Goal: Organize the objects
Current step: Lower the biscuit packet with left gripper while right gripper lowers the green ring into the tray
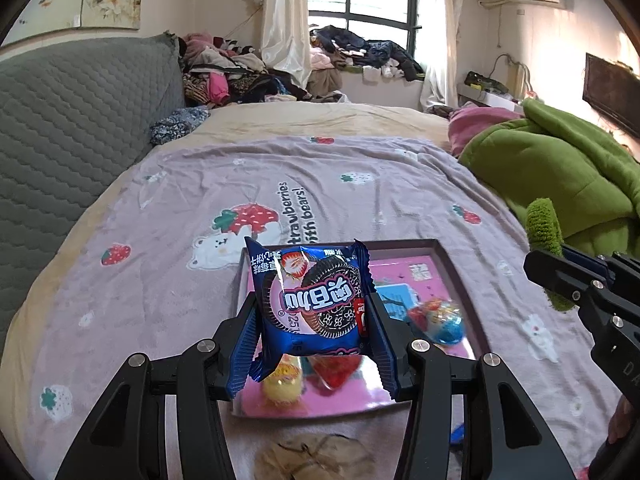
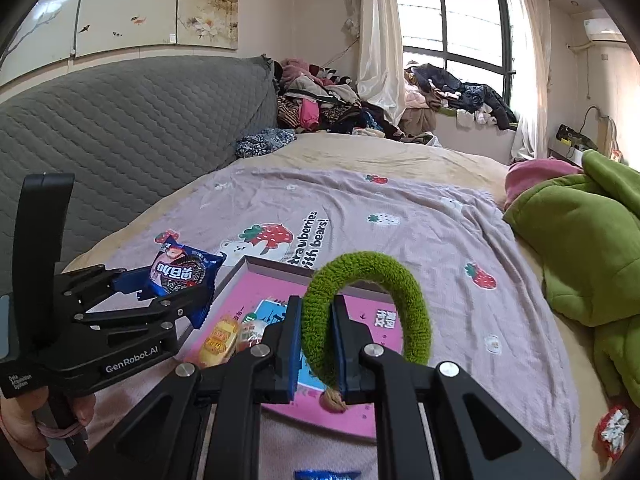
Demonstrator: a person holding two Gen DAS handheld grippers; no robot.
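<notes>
The left tongs (image 1: 312,316) are clamped on a blue cookie packet (image 1: 314,304), one blue pad on each of its side edges, holding it up in the air over the near left part of a shallow box (image 1: 452,268) with a pink printed floor. The packet stands roughly upright with its printed face toward the left wrist camera; its lettering reads upside down, and its long axis runs top to bottom, crimped ends at the upper and lower edges. In the right wrist view the same packet (image 2: 182,274) appears tilted, slanting down toward the box's left wall. The right tongs (image 2: 317,344) are clamped on a fuzzy green hair band (image 2: 404,292), pinching one limb of its arch between the pads; the arch rises above the tongs and curves over to the right, its open side facing down toward the box. The box lies on a pale purple blanket (image 1: 360,184) printed with strawberries and bears, spread over the bed. Inside the box lie a yellow wrapped sweet (image 2: 218,340), a red wrapped sweet (image 1: 336,372) just beside it, and a blue and red sweet (image 1: 440,320) nearer the right wall.
</notes>
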